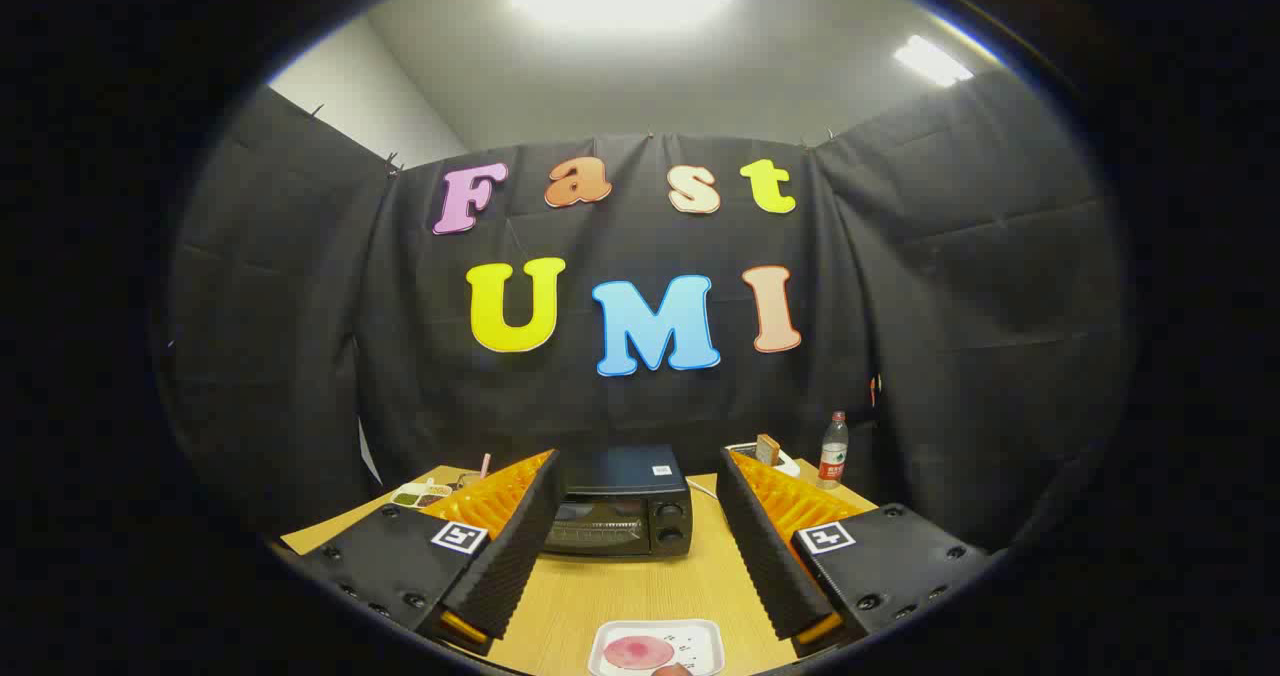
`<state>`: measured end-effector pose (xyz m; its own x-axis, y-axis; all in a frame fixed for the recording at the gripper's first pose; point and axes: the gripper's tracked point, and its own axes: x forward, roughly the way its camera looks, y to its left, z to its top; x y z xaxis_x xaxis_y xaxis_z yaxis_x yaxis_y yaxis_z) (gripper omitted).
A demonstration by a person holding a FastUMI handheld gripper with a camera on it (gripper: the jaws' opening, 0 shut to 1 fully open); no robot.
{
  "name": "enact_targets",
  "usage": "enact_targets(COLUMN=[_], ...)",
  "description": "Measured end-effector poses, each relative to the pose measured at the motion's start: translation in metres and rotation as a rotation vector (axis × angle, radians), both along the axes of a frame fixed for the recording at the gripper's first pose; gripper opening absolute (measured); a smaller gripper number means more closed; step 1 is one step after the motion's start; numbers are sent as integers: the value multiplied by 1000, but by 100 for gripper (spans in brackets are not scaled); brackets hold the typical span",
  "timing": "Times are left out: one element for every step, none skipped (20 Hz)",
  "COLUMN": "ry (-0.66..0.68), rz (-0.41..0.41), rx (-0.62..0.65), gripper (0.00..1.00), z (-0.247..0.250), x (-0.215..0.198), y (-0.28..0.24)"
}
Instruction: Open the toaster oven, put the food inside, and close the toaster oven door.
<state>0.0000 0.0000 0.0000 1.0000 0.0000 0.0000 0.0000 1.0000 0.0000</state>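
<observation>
A light wooden tabletop (640, 586) stands in a booth hung with black cloth under bright ceiling lights. The claw (640, 531) is spread wide above the tabletop, pinching nothing; between and just beyond its fingers sits the black toaster oven (622, 501), door closed, and below the claw, nearer than the fingertips, lies a white tray (700, 636) carrying a round pink piece of food (638, 652). Beyond the right finger stand a water bottle (833, 450) and a small brown block (768, 448) on a white object, while beyond the left finger lies a flat dish (422, 494).
</observation>
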Motion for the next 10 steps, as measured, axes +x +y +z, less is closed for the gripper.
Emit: enact_targets(ry=[-2, -4, -5, -6, -9, -13, -17, -21, -22, -22], rz=[1, 1, 3, 2, 1, -1, -2, -3, -2, -2], rx=[0, -1, -4, -6, -9, -10, -14, -17, -20, -21], gripper=[97, 97, 97, 97, 96, 97, 97, 97, 97, 97], z=[0, 1, 1, 2, 3, 4, 5, 6, 6, 6], x=[-1, -1, -2, -3, -4, -6, -8, -10, -10, -11], y=[1, 1, 1, 1, 0, -1, -1, -2, -2, -3])
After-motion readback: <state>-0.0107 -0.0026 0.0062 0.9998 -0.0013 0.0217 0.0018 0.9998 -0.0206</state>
